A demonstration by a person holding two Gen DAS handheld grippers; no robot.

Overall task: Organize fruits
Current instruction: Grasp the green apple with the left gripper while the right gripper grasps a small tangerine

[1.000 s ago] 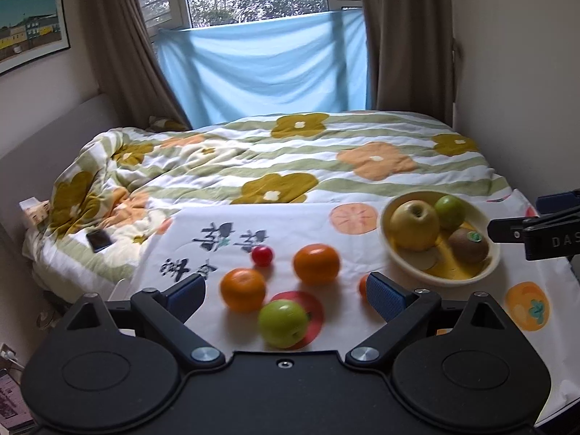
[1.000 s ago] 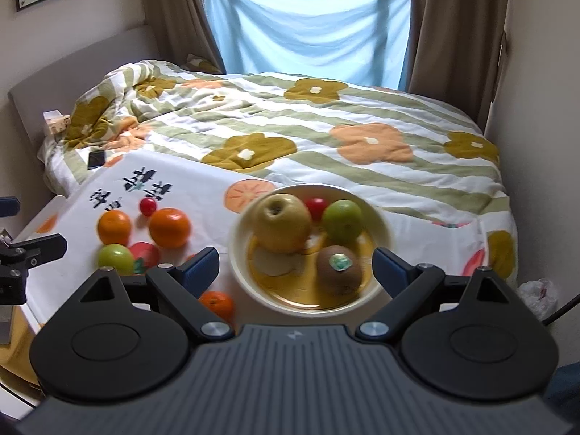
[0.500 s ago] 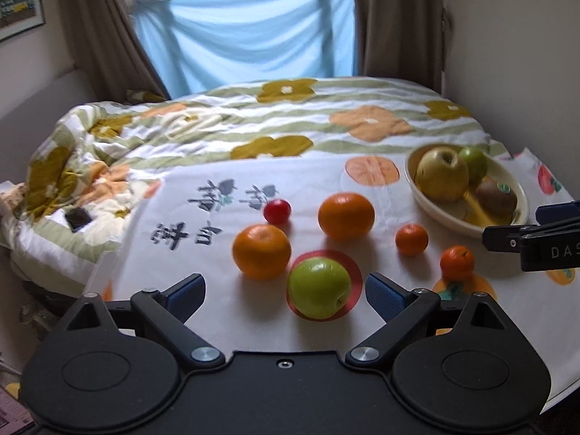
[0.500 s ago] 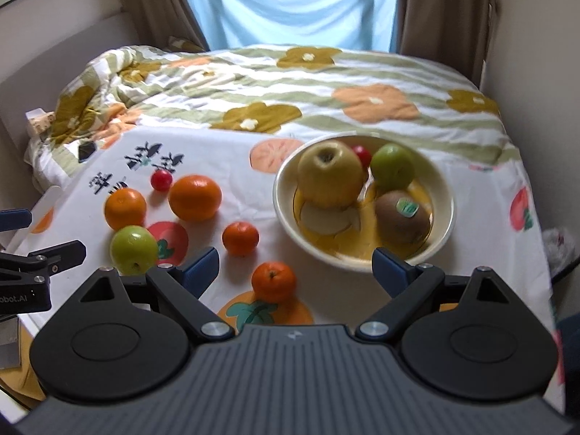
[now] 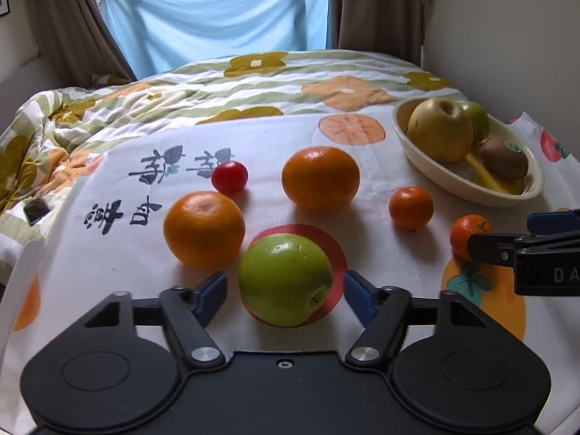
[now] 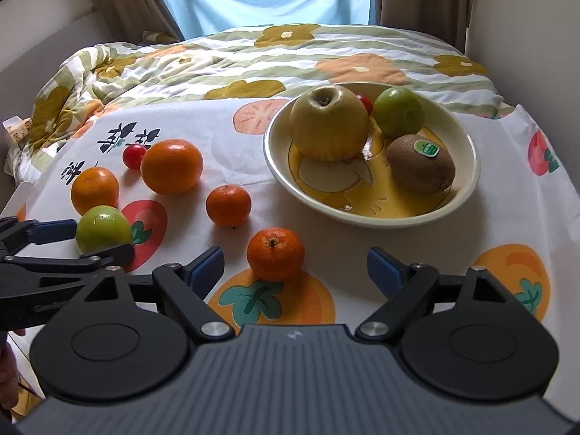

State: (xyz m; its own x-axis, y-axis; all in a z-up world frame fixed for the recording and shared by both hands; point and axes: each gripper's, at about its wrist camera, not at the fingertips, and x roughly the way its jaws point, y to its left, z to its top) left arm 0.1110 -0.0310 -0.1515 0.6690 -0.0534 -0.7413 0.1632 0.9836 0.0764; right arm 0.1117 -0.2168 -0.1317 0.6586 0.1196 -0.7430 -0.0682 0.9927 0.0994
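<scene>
The left tool (image 5: pixel 285 286) is spread wide around the green apple (image 5: pixel 285 280), its blue pads on either side of the fruit and apparently not yet touching it. This looks like the approach just before a pick. The apple sits on a red printed disc on the cloth-covered table (image 5: pixel 380 250), near the front edge. The next move calls for closing evenly on the apple's widest part, since its smooth round skin could slip, then lifting and carrying it right to the cream bowl (image 6: pixel 467 181).

The right tool (image 6: pixel 294 270) is also released and grasps nothing; it hovers just short of a small mandarin (image 6: pixel 275 253), which lies between its pads' line and the bowl.

The bowl already holds a large yellow pear (image 6: pixel 328 123), a smaller green apple (image 6: pixel 398 112), a kiwi (image 6: pixel 420 170) with a sticker, and something small and red behind the pear, probably a cherry tomato. Free space remains at the bowl's near side.

Loose on the cloth are two oranges (image 5: pixel 204 228) (image 5: pixel 320 178), a cherry tomato (image 5: pixel 229 177) and a second mandarin (image 5: pixel 411 207). That mandarin and the right tool lie on the apple's path to the bowl, so it should travel high.
</scene>
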